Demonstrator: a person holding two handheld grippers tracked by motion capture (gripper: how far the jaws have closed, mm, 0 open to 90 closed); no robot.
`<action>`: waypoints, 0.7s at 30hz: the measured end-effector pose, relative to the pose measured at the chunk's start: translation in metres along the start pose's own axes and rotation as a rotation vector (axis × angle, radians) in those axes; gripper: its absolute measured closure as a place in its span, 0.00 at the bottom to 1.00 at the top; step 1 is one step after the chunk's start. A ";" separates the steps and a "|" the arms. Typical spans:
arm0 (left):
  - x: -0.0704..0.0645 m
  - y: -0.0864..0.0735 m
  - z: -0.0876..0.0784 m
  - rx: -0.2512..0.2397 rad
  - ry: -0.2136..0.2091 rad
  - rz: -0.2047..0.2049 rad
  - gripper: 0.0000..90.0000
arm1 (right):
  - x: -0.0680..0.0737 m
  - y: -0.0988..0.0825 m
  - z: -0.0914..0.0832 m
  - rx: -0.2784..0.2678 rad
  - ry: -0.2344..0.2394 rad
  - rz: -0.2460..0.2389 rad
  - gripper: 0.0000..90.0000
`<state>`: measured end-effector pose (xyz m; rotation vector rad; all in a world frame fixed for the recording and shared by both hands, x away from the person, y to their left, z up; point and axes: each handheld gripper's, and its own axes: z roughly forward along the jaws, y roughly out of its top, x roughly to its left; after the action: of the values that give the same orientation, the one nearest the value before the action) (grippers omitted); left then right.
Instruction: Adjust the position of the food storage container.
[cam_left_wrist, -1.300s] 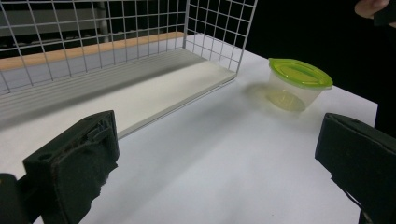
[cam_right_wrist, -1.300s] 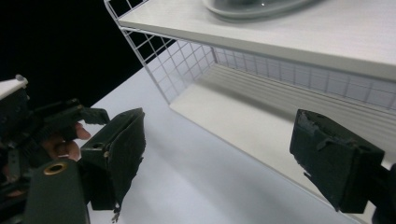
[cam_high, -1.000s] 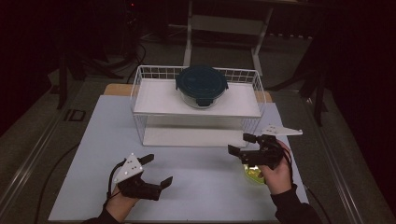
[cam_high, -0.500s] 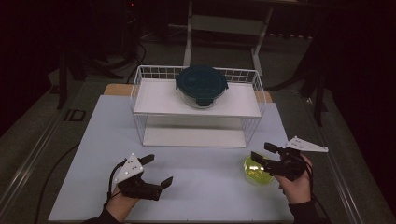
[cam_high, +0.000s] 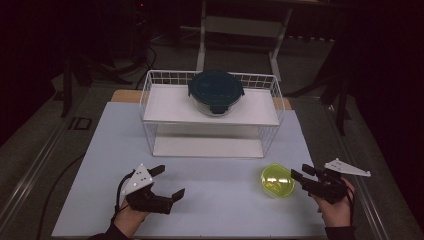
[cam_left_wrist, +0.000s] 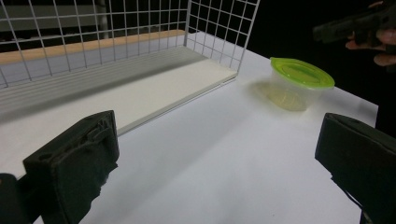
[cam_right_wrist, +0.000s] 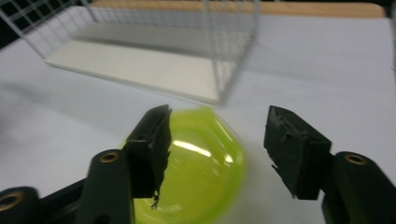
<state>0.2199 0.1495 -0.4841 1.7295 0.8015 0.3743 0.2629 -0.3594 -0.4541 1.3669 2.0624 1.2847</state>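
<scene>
Now the right hand-held gripper (cam_high: 304, 177) sits just right of the small green-lidded container (cam_high: 278, 180), which stands on the white bench (cam_high: 100, 150) in front of the wire rack (cam_high: 150, 125). Its jaws have just been closing, gripping nothing. Meanwhile the left hand-held gripper (cam_high: 167, 182) rests released.

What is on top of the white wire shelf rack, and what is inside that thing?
A round glass container with a dark teal lid sits on the wire rack's upper shelf. The lid hides its inside, so its contents cannot be told.
</scene>
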 end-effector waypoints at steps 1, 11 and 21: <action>0.000 0.000 0.000 0.000 0.000 0.001 0.00 | 0.000 0.000 0.000 0.000 0.000 0.000 0.48; 0.000 0.000 0.001 0.003 -0.002 0.002 0.00 | -0.021 -0.028 -0.001 0.064 -0.080 0.043 0.66; 0.000 0.000 0.001 0.002 -0.001 0.000 0.00 | -0.025 -0.044 0.015 0.152 -0.035 0.046 0.96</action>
<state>0.2204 0.1483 -0.4849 1.7316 0.8007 0.3726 0.2611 -0.3792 -0.5031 1.4984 2.1543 1.1325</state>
